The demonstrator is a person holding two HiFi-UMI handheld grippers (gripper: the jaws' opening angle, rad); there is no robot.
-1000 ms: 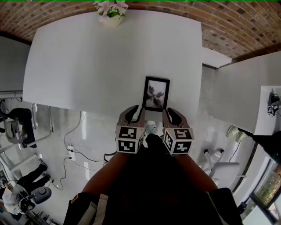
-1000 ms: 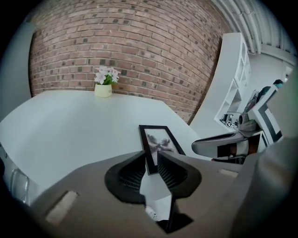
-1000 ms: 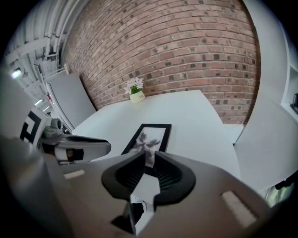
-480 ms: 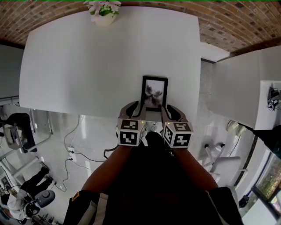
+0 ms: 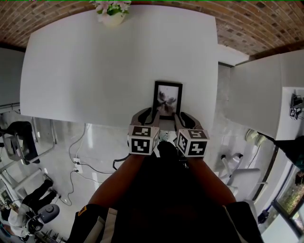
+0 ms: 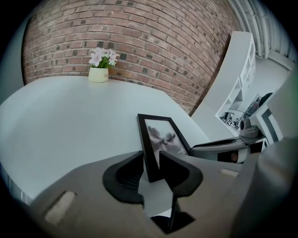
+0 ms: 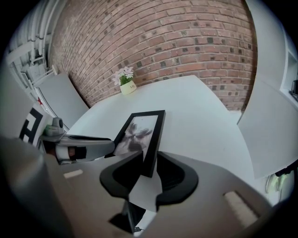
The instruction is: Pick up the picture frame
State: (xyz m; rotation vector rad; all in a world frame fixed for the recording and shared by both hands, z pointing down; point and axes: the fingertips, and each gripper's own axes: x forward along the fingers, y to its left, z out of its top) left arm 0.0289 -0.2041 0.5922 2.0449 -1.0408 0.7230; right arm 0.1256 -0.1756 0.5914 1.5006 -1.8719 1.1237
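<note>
The picture frame (image 5: pixel 167 98) lies flat on the white table (image 5: pixel 85 66), its near end by the edge, right ahead of both tools. The left gripper (image 5: pixel 148 113) has its jaws drawn narrow on the near left corner rail, and the right gripper (image 5: pixel 179 116) mirrors it on the right rail. One on each corner, likely so the frame lifts level. The flower pot (image 5: pixel 113 13) sits far ahead, well clear.

A studio-like workroom: brick wall (image 7: pixel 163 37), bare white table (image 5: pixel 95 61), cables (image 5: pixel 78 166) across the floor.
</note>
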